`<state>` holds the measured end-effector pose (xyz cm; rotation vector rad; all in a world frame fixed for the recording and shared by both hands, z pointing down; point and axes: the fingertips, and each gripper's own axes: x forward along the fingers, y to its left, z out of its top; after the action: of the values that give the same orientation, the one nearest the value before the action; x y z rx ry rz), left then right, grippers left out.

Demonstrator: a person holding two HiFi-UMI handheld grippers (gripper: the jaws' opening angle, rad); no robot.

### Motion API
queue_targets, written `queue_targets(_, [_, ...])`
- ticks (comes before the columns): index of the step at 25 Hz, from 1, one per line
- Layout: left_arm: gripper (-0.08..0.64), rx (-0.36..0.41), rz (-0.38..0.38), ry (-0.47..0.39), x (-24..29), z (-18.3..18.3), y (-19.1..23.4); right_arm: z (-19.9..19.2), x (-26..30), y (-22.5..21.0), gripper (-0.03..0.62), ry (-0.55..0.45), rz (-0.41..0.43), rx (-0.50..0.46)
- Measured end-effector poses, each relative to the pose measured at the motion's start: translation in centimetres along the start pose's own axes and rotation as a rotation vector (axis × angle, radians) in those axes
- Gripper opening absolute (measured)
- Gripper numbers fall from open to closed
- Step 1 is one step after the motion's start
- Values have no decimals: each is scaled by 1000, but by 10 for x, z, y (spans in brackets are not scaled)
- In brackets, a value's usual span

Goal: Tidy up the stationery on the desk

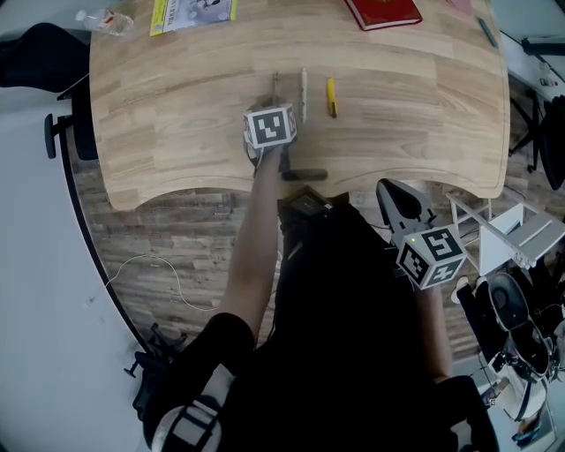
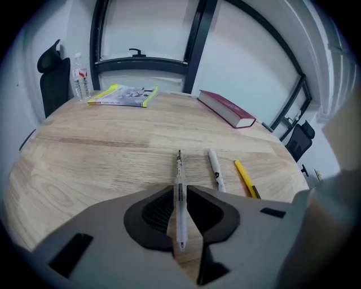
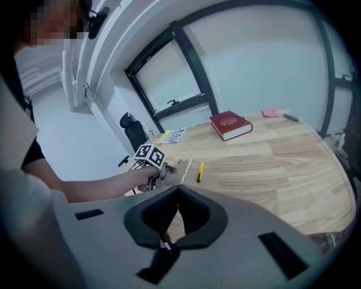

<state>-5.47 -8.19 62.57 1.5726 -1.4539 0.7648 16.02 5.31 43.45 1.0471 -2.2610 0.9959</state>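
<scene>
Three pens lie side by side on the wooden desk (image 1: 177, 106): a clear pen (image 2: 179, 175), a white pen (image 2: 215, 169) and a yellow pen (image 2: 244, 177). My left gripper (image 2: 180, 189) points steeply down at the desk, its jaws closed on the clear pen, which runs lengthwise between the fingertips. In the head view the marker cube (image 1: 270, 125) hides most of that gripper (image 1: 274, 99). My right gripper (image 3: 176, 190) is shut with nothing in it and hangs off the desk's near edge at the right (image 1: 395, 190).
A red book (image 1: 382, 12) lies at the far side of the desk, a yellow booklet (image 1: 192, 12) and a water bottle (image 1: 104, 19) at the far left. A dark pen (image 1: 487, 33) lies far right. A short dark object (image 1: 305, 175) lies at the near edge.
</scene>
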Motion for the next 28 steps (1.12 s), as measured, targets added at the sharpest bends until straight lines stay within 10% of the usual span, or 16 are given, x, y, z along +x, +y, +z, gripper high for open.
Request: queue_targets(28, [41,73,23,-226,-155,27,-43,52,-42,7,21,-202,126,-138])
